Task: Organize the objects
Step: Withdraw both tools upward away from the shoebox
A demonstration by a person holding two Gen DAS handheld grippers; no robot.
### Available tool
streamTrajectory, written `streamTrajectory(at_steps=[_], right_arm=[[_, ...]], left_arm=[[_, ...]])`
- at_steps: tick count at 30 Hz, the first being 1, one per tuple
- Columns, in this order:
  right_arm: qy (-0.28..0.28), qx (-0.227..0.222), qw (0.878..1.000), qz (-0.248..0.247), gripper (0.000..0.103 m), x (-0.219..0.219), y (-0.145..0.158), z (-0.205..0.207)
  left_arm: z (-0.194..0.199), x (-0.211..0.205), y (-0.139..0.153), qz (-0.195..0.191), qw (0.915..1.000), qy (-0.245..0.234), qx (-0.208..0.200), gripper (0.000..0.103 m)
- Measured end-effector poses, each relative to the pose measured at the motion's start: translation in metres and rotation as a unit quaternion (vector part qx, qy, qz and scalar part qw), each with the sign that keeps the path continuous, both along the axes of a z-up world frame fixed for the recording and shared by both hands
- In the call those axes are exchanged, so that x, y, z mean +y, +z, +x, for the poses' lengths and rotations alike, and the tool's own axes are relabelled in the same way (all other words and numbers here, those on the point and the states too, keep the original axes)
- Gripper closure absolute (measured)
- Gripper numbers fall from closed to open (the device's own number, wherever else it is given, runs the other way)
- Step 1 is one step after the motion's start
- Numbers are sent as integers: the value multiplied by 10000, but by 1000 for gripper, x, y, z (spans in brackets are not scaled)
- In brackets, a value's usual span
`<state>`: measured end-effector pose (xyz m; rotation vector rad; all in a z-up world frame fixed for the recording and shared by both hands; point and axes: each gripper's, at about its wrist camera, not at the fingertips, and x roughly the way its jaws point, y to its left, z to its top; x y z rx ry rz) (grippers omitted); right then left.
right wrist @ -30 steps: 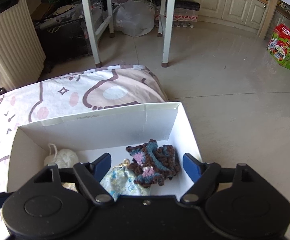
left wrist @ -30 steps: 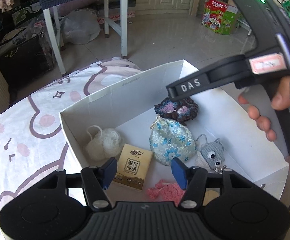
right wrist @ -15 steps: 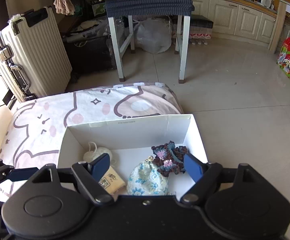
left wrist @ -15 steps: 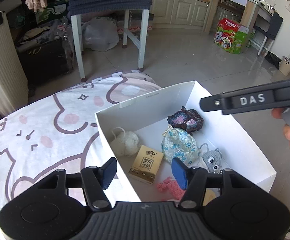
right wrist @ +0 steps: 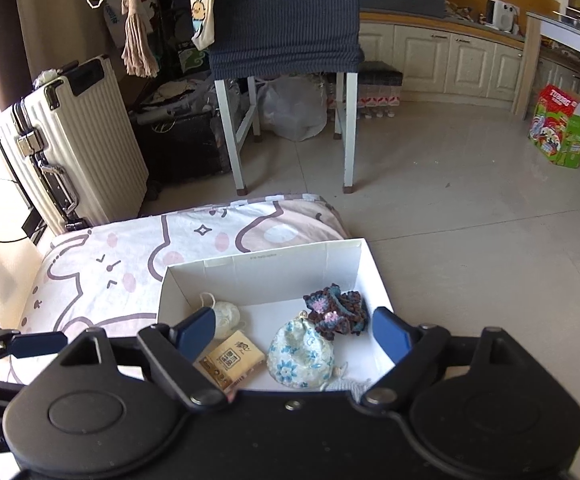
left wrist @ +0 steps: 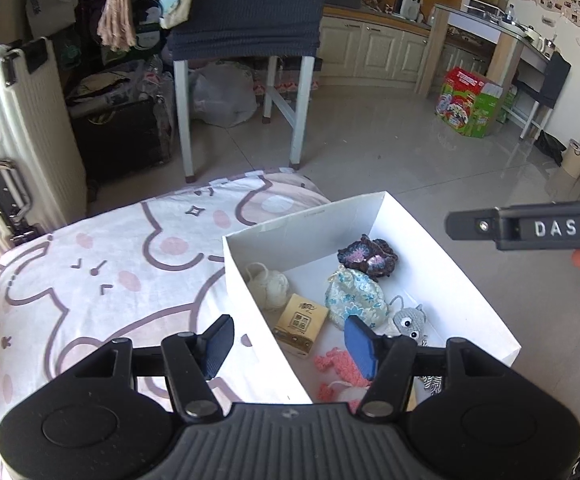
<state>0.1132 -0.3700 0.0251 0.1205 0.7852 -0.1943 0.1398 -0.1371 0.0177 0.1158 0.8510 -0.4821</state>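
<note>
Your left gripper [left wrist: 288,340] hangs with its jaws spread and nothing between them, above the near left wall of the white box [left wrist: 250,300]. Your right gripper [right wrist: 292,330] is likewise spread and empty, held above the near end of the same box.

The items to be organized lie inside the box, which rests on the cartoon-print sheet [left wrist: 110,264]. They sit below and ahead of both grippers. The tan tissue packet [left wrist: 301,325] lies flat, its long axis running from the near side toward the far left corner; it is just ahead of the left gripper's right finger, so judge your left hand the nearer one. The floral drawstring pouch [right wrist: 301,354] sits directly between the right gripper's fingers in the right wrist view, favouring your right hand. Beyond lie a cream yarn ball [left wrist: 271,283], a dark crochet piece [left wrist: 367,253], a grey knitted toy [left wrist: 409,319] and a pink crochet piece [left wrist: 336,364].

Legible writing: "DAS" on the right gripper's body in the left wrist view. The packet carries Chinese characters and a code square, not legible. The red-green carton [right wrist: 562,132] reads roughly "TUDOR"; uncertain.
</note>
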Motion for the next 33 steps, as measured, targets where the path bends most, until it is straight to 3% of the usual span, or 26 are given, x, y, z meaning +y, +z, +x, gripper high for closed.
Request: streamTrajectory(at_steps=[3,13,27,33], right_arm=[[-57,-36,9999,-101,9,7,6,-16],[-33,-294,9995,-90,0,24,24,-72],[-85,-556,9982,-205,0,39,32,-142],[-166,-637,9975,-268,0,44,26,-164]], left_arm=[[-11,10,10,-124,9999,85,-63,40],[-48,35,30,-283,9989,233,-298,13],[-94,59,39,-300,9978,371,-450,0],[-108,67,36,-147,9976,379,-554,0]])
